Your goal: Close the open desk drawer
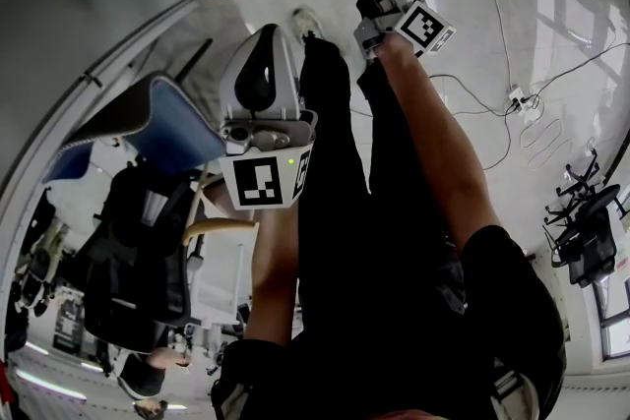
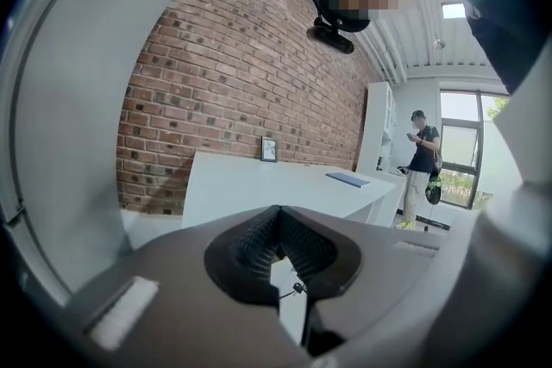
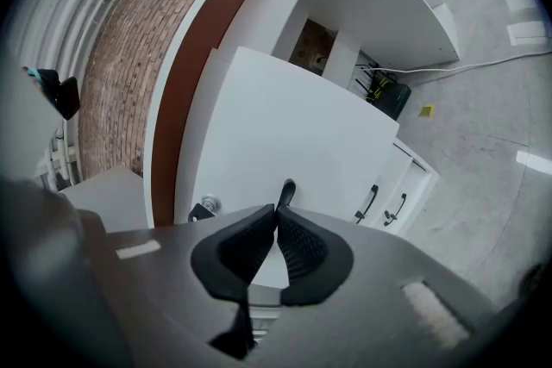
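**Drawer closure: right tongs at the handle, slip risk noted**

Hazards. The right tongs (image 3: 276, 214) are pressed together, pads meeting at the tips. The dark handle (image 3: 287, 188) shows just past those tips, and I cannot tell whether the tips nip its end or merely stand in front of it. In my judgement the main risk is a slip. Closed tips give a narrow contact, and a push on the curved handle or the smooth white face could skid sideways and lose the drawer. A push well off the middle could set the drawer askew in its runners and jam it. Too hard a shove could slam it. If the tips do hold the handle, pushing while clamped could twist it.

The left tongs (image 2: 279, 217) are also pressed together, with nothing between them. They face away toward a brick wall (image 2: 233, 73) and a white counter (image 2: 259, 185), so they offer no steadying. In the head view a cable (image 1: 492, 118) trails over the floor (image 1: 463, 5) near the person's legs, which is a trip hazard if they step forward.

Condition of the item. The drawer (image 3: 285, 121) lies directly ahead of the right tongs. It has a flat, plain white front, with the dark handle near a round silver lock (image 3: 205, 206). Two similar cabinet handles (image 3: 369, 202) sit on neighbouring fronts to its right. How far it stands out cannot be judged from these views.
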The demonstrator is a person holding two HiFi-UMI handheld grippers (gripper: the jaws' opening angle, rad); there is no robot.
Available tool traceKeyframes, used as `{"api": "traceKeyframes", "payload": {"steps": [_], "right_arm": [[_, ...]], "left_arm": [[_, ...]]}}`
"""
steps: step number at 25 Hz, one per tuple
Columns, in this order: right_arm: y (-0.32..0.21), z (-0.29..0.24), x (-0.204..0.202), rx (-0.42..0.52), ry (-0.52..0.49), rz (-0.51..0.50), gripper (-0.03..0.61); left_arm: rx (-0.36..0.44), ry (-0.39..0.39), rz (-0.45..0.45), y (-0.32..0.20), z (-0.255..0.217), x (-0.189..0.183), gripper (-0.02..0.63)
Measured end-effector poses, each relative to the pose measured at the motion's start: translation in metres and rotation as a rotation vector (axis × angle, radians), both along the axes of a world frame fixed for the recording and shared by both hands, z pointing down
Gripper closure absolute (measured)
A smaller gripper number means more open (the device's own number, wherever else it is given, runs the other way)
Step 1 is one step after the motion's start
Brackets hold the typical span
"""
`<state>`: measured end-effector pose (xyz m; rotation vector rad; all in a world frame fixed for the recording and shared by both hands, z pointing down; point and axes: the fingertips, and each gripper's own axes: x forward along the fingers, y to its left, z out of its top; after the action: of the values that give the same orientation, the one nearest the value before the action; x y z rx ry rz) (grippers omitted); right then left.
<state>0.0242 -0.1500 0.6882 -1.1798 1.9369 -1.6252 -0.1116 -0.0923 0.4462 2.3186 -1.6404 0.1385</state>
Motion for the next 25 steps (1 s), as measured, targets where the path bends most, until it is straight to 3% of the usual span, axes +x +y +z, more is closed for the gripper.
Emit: {"api": "traceKeyframes", "payload": {"steps": [9, 16, 25], "right_arm": [[-0.05, -0.007, -0.007, 0.03, -0.002, 0.027, 0.565], [-0.057, 0.007, -0.007, 0.02, -0.011, 0.06, 0.564], [-0.074, 0.008, -0.011, 0.059, -0.094, 0.12, 0.565]], "left_arm": [[0.016, 0.009, -0.009, -0.007, -0.007, -0.006, 0.598], [0.008, -0.006, -0.018, -0.006, -0.004, -0.014, 0.598], [0.019, -0.006, -0.029, -0.003, -0.008, -0.018, 0.598]]}}
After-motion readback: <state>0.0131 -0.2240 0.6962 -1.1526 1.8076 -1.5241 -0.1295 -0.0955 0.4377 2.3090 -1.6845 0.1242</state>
